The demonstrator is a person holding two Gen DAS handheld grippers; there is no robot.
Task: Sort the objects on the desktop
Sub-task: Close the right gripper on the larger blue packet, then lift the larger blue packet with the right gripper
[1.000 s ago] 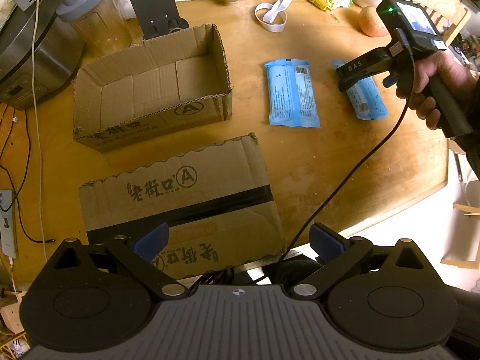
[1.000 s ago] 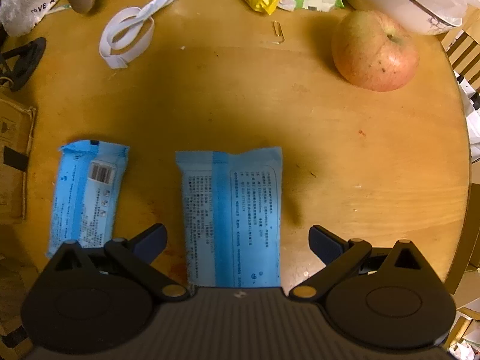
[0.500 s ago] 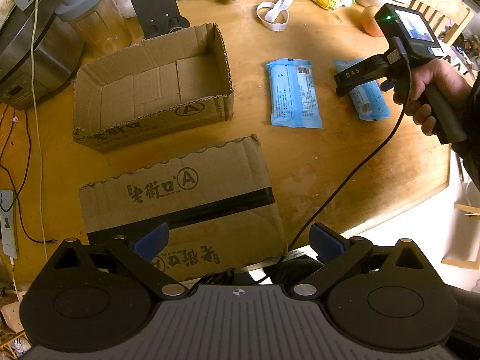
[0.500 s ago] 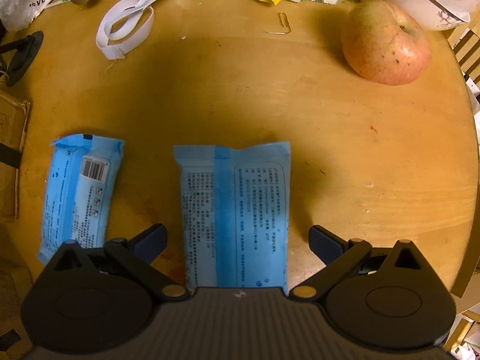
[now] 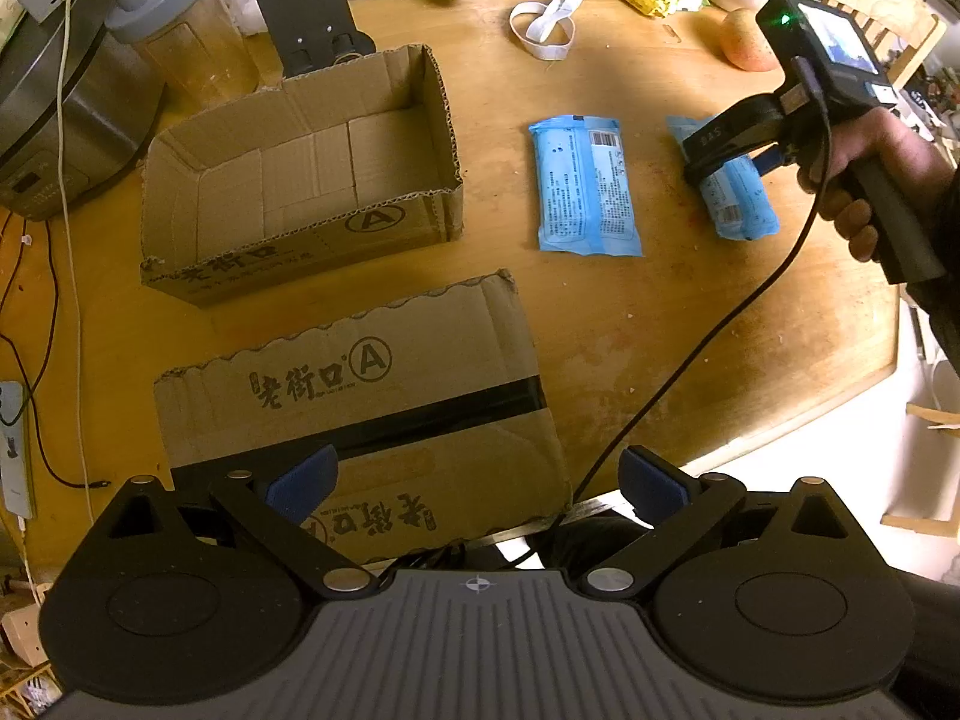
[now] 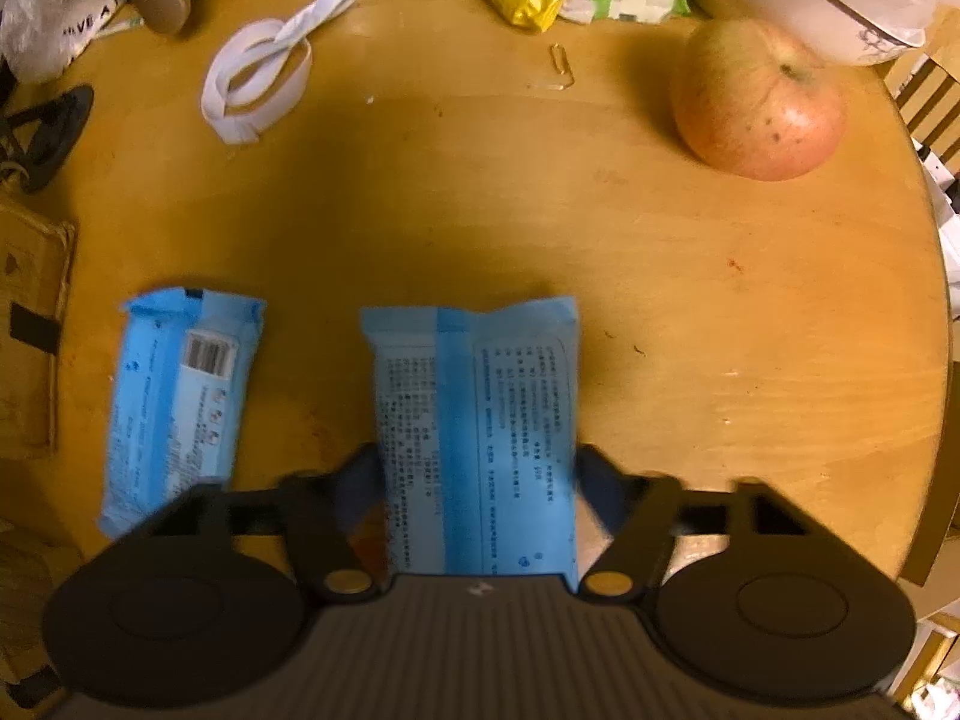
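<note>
Right wrist view: the right gripper [image 6: 477,480] now has its two fingers drawn in against the long sides of the right-hand blue packet [image 6: 474,420], where half a second ago they stood spread wide with the packet lying loose between them; frame is motion-blurred, so how firmly it bites is a judgement, but it reads as pinching the packet. Packet is on the wooden table [image 6: 540,210], flat, not lifted as far as I can see. Second blue packet [image 6: 177,402] lies just to its left, apart from it. Apple [image 6: 759,99] far right, white band [image 6: 258,81] far left, both clear of the grip. From the left wrist view, the left gripper [image 5: 477,480] hangs spread, holding nothing, over the near flattened cardboard [image 5: 360,396]; open cardboard box [image 5: 300,180] sits far left, nothing visible inside. Meaning: grasp just made, so a carry toward the box looks likely next; thin soft wrapper may slip or buckle
</note>
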